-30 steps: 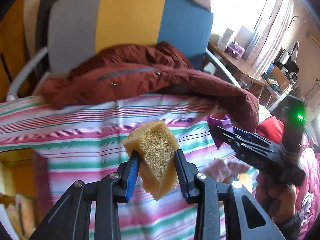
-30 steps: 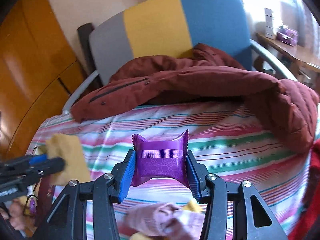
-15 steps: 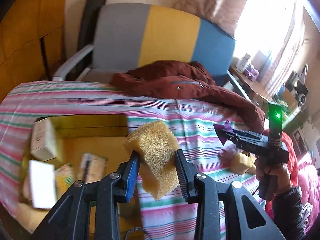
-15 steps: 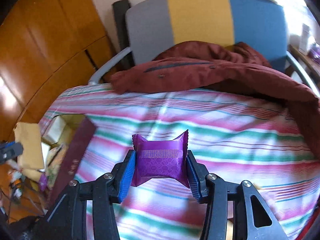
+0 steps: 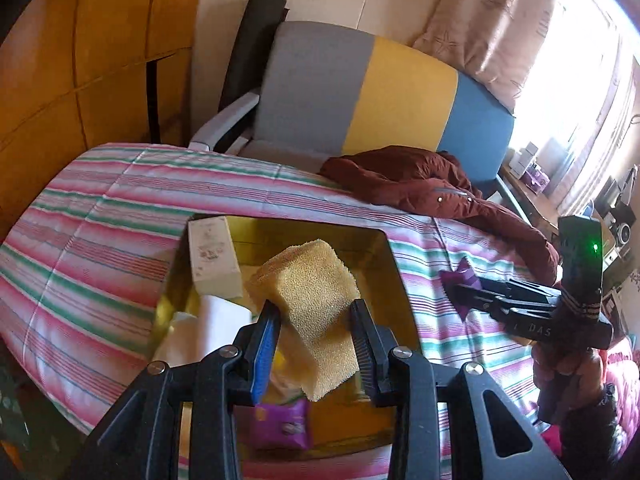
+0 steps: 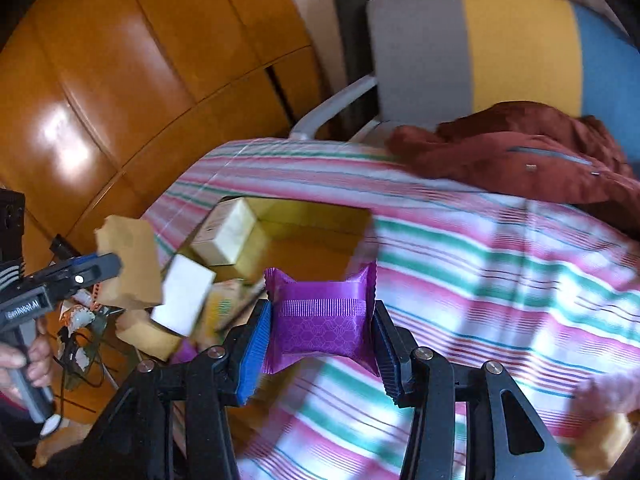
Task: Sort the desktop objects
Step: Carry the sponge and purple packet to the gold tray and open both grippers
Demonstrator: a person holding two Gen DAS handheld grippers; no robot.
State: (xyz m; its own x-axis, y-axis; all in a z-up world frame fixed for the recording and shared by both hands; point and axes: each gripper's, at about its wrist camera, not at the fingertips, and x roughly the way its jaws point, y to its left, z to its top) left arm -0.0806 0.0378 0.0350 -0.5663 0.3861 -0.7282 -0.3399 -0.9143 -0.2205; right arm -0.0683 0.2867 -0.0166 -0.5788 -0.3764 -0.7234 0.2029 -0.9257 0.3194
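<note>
My left gripper [image 5: 314, 322] is shut on a yellow sponge [image 5: 310, 300] and hangs over an open gold box [image 5: 394, 276] that sits on the striped cloth. Inside the box lie a white carton [image 5: 212, 258], a purple packet [image 5: 282, 426] and other small items. My right gripper [image 6: 322, 326] is shut on a purple sachet [image 6: 322, 320], above the cloth just right of the gold box [image 6: 320, 216]. In the left wrist view the right gripper [image 5: 460, 288] shows at the right with the sachet [image 5: 460, 276]. The right wrist view shows the left gripper [image 6: 108, 266] holding the sponge [image 6: 128, 264] at the far left.
A striped cloth [image 5: 100, 232] covers the surface. A dark red jacket [image 5: 420, 182] lies at its far edge against a grey, yellow and blue chair [image 5: 360, 92]. Wooden cabinets [image 6: 100, 80] stand to the left. A pink cloth [image 6: 608, 396] and a second yellow sponge [image 6: 608, 440] lie at the near right.
Both grippers have swung left across the cloth with their loads. The gold box has come into view; the left gripper now hangs over it and the right gripper is near its right side.
</note>
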